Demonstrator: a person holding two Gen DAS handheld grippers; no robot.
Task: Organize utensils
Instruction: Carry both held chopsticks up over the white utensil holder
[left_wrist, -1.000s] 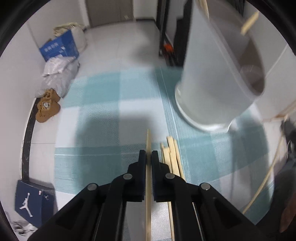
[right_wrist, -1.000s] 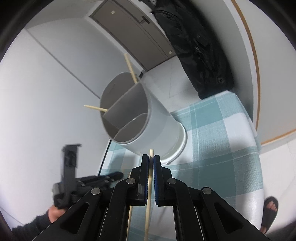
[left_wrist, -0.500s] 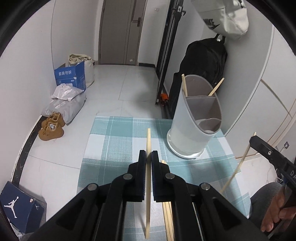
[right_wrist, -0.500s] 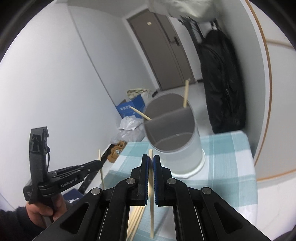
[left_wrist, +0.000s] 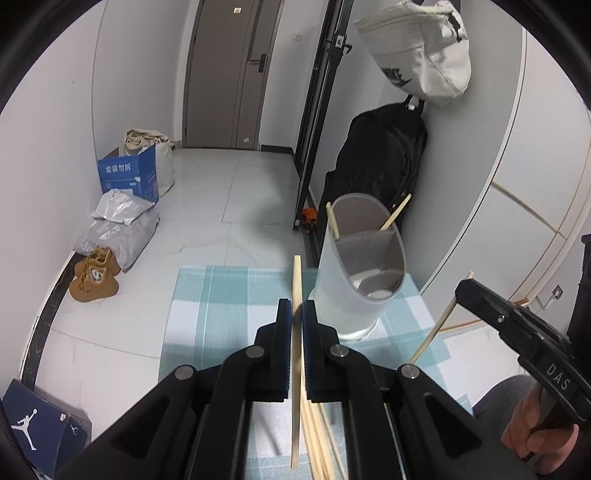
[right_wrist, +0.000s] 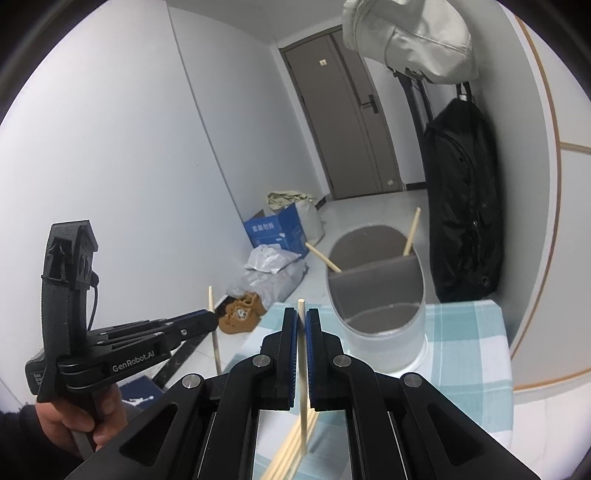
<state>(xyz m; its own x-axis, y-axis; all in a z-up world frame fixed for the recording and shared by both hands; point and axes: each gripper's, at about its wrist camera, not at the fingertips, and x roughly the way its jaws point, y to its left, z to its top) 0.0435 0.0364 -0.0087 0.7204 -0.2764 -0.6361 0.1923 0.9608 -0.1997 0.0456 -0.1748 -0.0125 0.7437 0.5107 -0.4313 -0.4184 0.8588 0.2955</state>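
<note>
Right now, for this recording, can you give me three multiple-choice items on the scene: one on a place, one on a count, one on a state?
1. Where does the grey divided plastic utensil holder stand?
A. on the teal checked cloth
B. on the tiled floor
C. on a blue box

2. How many wooden chopsticks stick out of the holder?
A. none
B. two
C. five

3. How is the left gripper?
A. open and empty
B. shut on a chopstick
C. shut on the cloth

Answers: 1 A, its base rests on the checks; 2 B, both lean in the rear compartment; 3 B, the stick is pinched between its pads.
</note>
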